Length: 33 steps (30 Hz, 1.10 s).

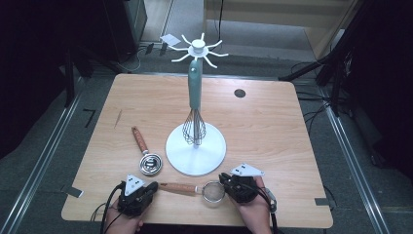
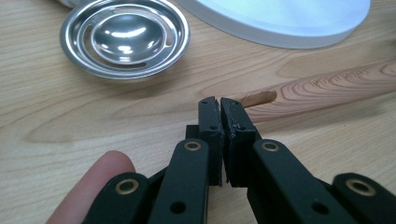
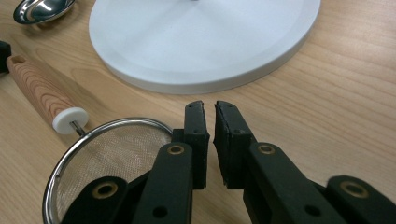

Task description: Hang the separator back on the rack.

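Observation:
A small mesh strainer (image 1: 213,191) with a wooden handle (image 1: 178,188) lies near the table's front edge, between my two grippers. My left gripper (image 1: 155,185) is shut with nothing in it, its tips just short of the handle's end (image 2: 259,98). On the other side, my right gripper (image 1: 222,178) rests beside the strainer's rim (image 3: 107,128), jaws shut and empty. A steel egg separator (image 1: 151,164) with a wooden handle lies left of the white stand's round base (image 1: 196,148). From the stand hangs a teal-handled whisk (image 1: 194,105).
The white stand (image 1: 198,46) has hooks spreading from its top and stands mid-table. Its base (image 3: 201,42) lies close ahead of both grippers. A dark round cap (image 1: 239,92) sits at the far right of the wooden table (image 1: 272,126).

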Available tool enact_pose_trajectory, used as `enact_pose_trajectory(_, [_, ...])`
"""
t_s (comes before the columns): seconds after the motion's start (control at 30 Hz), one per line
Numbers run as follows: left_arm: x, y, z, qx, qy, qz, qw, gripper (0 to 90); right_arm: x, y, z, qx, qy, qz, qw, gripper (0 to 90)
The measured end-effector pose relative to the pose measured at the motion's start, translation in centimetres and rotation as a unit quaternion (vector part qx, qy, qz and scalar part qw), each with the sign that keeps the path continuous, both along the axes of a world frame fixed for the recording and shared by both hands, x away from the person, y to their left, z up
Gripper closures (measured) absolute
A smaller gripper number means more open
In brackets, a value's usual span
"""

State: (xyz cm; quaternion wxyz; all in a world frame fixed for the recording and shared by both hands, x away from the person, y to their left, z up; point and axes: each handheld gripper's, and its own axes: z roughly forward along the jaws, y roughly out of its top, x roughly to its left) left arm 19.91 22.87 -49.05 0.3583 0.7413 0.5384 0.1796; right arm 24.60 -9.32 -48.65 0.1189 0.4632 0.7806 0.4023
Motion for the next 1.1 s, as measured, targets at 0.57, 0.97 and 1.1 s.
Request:
enact_pose_trajectory(0.57, [1.1,-1.2,-0.2,0.002,-0.007,-0.016,0.9999,88.3,-0.3,-1.0,0.7,0.007,-0.024,0.067,0.9975,73.7])
enact_pose_trajectory(0.97, [1.2,-0.2,0.1,-0.005,-0.02,-0.042,0.9989,76.4,1.4,-0.2,4.2,-0.034,-0.012,0.163,0.9859,61.6])
enact_pose_trajectory(1.1, [1.3,1.3,0.5,-0.019,-0.035,-0.037,0.9985,67.9,1.8,1.0,5.0,-0.067,0.016,0.208,0.9758,58.8])
